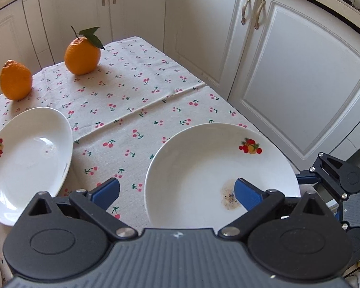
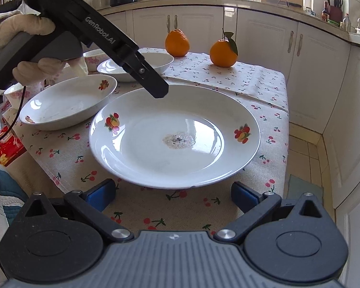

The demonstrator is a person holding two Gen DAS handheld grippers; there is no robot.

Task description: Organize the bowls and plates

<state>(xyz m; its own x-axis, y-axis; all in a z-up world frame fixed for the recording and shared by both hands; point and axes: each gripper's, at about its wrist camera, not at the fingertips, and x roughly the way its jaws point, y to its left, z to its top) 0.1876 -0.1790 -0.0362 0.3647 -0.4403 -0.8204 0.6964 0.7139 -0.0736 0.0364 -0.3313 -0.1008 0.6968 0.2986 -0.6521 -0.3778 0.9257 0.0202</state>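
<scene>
Right gripper (image 2: 172,195) jaws apart, empty, facing the dirty plate (image 2: 174,135) at the table's near edge. Left gripper (image 1: 177,193) also apart, hovering over that plate's rim. Second plate (image 2: 67,102) just beside. Likely step: approach; next, clamp the rim and stack.

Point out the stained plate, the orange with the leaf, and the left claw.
stained plate (image 2: 141,158): right wrist view, bare white basin left of the stain.
orange with the leaf (image 2: 222,53): right wrist view, middle of its peel.
left claw (image 1: 177,193): left wrist view, midway between its blue fingertips.
</scene>
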